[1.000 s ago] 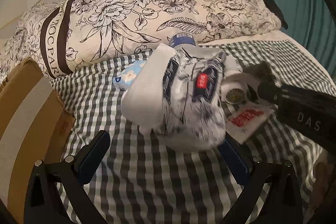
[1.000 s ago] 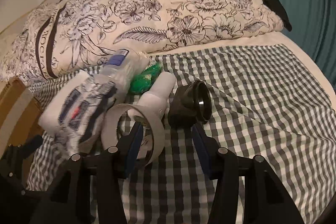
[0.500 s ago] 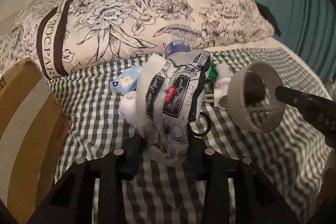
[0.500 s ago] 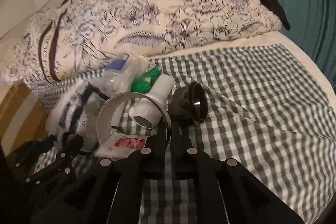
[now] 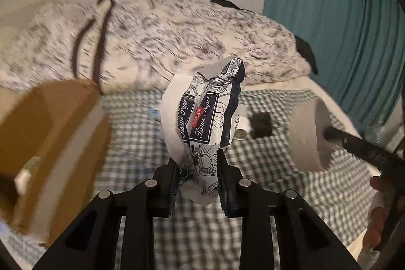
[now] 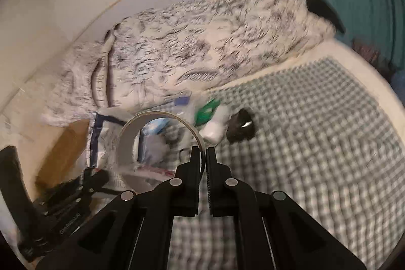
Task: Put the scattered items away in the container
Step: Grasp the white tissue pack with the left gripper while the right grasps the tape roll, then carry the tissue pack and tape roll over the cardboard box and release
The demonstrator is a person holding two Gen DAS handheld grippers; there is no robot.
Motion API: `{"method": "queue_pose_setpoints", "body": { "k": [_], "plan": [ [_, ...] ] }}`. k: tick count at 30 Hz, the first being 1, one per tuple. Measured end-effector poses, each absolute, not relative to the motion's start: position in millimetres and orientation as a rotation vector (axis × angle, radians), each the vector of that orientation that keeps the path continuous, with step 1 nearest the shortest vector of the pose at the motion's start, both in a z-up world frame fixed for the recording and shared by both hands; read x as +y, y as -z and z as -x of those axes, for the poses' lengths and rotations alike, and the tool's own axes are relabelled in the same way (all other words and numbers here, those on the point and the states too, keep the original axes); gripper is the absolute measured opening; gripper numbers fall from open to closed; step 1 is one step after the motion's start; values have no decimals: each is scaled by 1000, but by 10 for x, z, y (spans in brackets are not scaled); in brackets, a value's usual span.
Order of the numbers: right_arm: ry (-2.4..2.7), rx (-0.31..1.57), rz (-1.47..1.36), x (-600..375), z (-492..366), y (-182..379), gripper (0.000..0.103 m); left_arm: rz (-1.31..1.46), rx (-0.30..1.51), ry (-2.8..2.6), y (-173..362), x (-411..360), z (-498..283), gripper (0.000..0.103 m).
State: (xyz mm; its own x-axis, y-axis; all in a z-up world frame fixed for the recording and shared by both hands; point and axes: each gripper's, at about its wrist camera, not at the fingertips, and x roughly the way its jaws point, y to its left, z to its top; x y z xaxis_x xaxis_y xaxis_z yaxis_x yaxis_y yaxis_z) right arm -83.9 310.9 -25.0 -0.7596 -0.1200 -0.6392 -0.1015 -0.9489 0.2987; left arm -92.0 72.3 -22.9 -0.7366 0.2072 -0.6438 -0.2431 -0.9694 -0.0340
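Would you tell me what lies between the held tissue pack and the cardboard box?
In the left wrist view, only bare checked bedsheet lies between the tissue pack and the cardboard box.

The left gripper [image 5: 197, 175] clamps a tissue pack [image 5: 205, 115] above the checked sheet [image 5: 253, 168]. A cardboard box [image 5: 50, 128] stands to its left. At right, the right gripper [image 5: 329, 134] holds a tape roll [image 5: 305, 134].
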Motion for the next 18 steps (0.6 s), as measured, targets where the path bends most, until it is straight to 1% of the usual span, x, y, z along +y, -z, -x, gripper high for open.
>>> {"method": "queue_pose_setpoints", "body": {
  "k": [1, 2, 3, 4, 5, 6, 7, 9, 10, 11, 14, 17, 18],
  "plan": [
    [2978, -372, -1144, 3044, 812, 250, 4, 999, 99, -2732, 197, 717, 873, 27],
    [2997, -315, -1174, 3006, 791, 267, 5, 1002, 100, -2730, 165, 697, 823, 27],
    [2955, -355, -1193, 3012, 766, 300, 5, 1006, 85, -2721, 135, 669, 775, 27],
    [2905, -435, -1214, 3044, 738, 340, 4, 1006, 76, -2721, 112, 648, 725, 27],
    [2905, -441, -1274, 3039, 713, 394, 4, 1005, 82, -2726, 96, 637, 679, 27],
    [2925, -381, -1323, 3000, 697, 442, 4, 1005, 92, -2726, 80, 633, 628, 27],
    [2899, -393, -1344, 2996, 680, 492, 5, 1004, 100, -2721, 65, 629, 590, 27],
    [2776, -539, -1397, 3037, 640, 649, 4, 999, 111, -2716, 35, 615, 512, 27],
    [2781, -541, -1427, 3025, 609, 699, 5, 997, 120, -2712, 23, 612, 473, 27],
    [2811, -500, -1451, 3000, 561, 734, 5, 991, 129, -2710, 11, 608, 427, 27],
    [2764, -580, -1458, 2982, 442, 779, 5, 972, 139, -2702, -23, 592, 318, 27],
    [2837, -501, -1440, 2914, 310, 685, 5, 960, 133, -2689, -74, 548, 249, 27],
    [2840, -501, -1425, 2901, 269, 649, 5, 955, 129, -2689, -88, 528, 230, 27]
  ]
}}
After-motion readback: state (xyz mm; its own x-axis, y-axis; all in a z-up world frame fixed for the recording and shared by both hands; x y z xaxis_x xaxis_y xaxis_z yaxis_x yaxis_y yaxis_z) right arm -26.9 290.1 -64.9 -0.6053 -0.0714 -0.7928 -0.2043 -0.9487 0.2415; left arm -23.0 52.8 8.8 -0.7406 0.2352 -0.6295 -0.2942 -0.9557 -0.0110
